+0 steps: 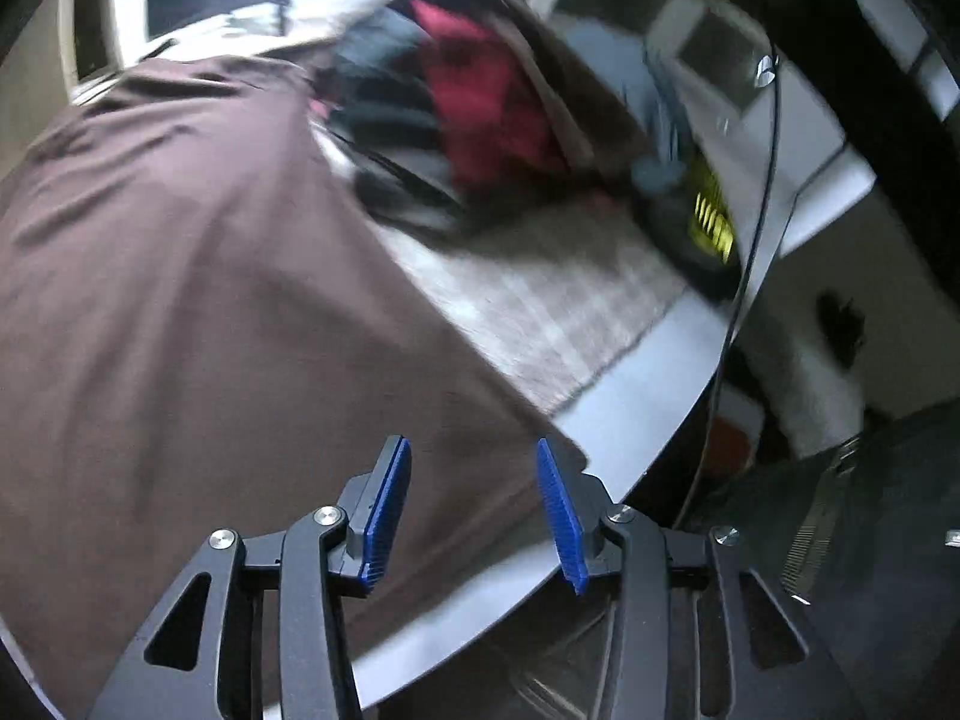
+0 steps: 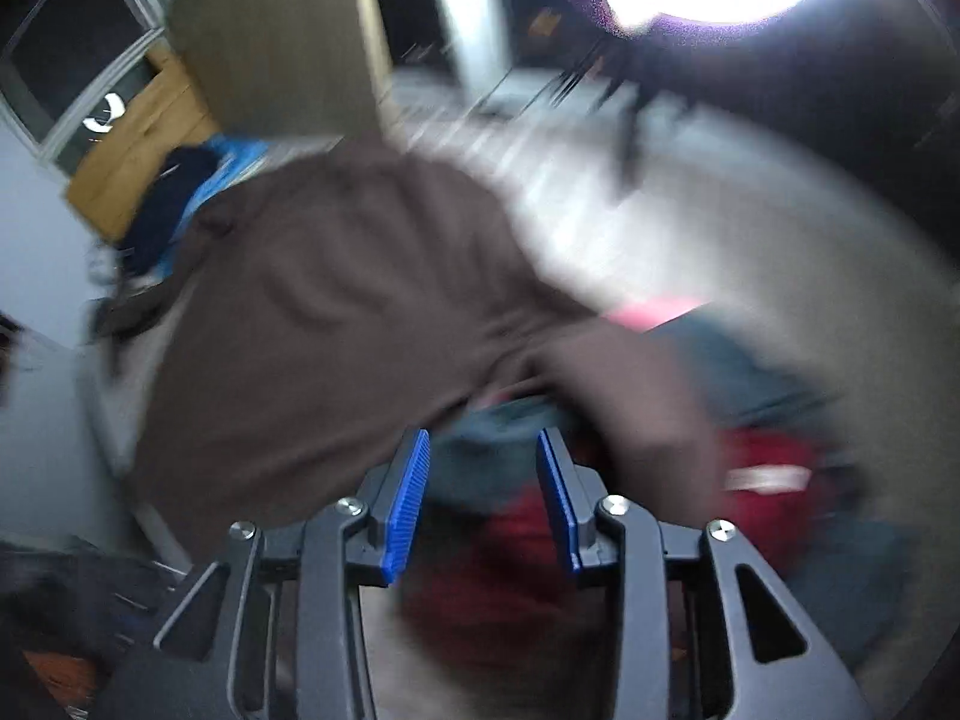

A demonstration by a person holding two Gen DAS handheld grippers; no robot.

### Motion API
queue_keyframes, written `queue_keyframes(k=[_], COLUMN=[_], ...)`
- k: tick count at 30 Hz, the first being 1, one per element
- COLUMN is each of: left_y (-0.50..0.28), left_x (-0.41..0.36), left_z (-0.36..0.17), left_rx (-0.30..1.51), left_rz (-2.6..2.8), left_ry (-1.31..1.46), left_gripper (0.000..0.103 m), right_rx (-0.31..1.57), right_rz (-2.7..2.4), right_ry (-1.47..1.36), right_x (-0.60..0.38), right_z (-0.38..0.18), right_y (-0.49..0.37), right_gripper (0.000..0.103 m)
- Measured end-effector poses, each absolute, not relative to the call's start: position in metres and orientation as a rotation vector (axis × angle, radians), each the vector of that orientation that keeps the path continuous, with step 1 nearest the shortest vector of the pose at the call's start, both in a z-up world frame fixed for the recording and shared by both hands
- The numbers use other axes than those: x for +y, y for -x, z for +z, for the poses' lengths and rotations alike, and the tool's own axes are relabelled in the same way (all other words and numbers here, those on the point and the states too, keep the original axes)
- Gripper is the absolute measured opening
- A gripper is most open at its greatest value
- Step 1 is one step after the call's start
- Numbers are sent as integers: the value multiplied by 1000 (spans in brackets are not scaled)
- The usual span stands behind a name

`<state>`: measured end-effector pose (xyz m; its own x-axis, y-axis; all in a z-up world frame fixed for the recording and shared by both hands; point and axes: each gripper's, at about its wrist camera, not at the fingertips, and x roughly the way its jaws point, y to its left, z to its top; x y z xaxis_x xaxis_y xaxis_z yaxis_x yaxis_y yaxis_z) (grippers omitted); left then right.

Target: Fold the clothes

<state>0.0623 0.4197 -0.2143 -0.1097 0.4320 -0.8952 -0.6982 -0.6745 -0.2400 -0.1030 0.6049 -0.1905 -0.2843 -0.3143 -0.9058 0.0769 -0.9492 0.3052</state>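
A large brown garment [image 1: 180, 300] lies spread over the bed, and its near corner reaches the mattress edge. My left gripper [image 1: 474, 450] hangs over that corner, open, with nothing between its blue pads [image 1: 393, 498]. In the right wrist view the same brown garment [image 2: 336, 300] stretches to the left, one part draped over a pile. My right gripper [image 2: 483, 438] is open above a grey-blue piece [image 2: 486, 456] and red clothes [image 2: 516, 540] of that pile, and grips nothing. Both views are motion-blurred.
A heap of red [image 1: 486, 96] and dark clothes sits at the far side of the bed on a pale checked sheet [image 1: 540, 300]. A cable [image 1: 762, 210] hangs past the bed edge. A wooden cabinet [image 2: 138, 150] and blue items [image 2: 228, 168] stand beyond.
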Motion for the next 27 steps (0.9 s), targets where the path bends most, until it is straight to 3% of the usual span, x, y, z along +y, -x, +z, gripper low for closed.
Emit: queue_keyframes(k=[6, 9, 11, 13, 18, 19, 20, 21, 22, 27], left_y=[-75, -75, -76, -74, -51, -49, -49, -52, -56, -57], left_x=[458, 462, 461, 457, 424, 416, 410, 407, 405, 422], left_z=[-234, -235, -235, -233, -216, -206, -194, -182, -173, -188], left_rx=[472, 490, 481, 463, 103, 49, 37, 43, 53, 120], left_rz=[1976, 2011, 2019, 2023, 1933, 1924, 1924, 1923, 1921, 1844], left_ry=[1361, 1345, 1320, 1308, 1365, 1351, 1324, 1295, 1265, 1277], left_gripper=[51, 49, 38, 13, 6, 6, 6, 6, 1, 1], right_rx=[-242, -240, -268, -273, -216, -216, -212, -225, -256, -301], right_rz=[-2203, -2221, -2261, -2300, -2339, -2343, -2347, -2338, -2331, -2345], right_ry=[-1918, -1975, -1962, -1962, -1953, -1934, -1925, -1910, -1879, -1837], right_x=[565, 565, 569, 573, 571, 571, 571, 574, 578, 599], right_z=[-275, -291, -292, -294, -307, -306, -305, -300, -293, -275], right_y=[157, 166, 173, 180, 193, 194, 194, 192, 191, 188], right_gripper=[37, 37, 37, 37, 43, 42, 20, 5, 5, 5])
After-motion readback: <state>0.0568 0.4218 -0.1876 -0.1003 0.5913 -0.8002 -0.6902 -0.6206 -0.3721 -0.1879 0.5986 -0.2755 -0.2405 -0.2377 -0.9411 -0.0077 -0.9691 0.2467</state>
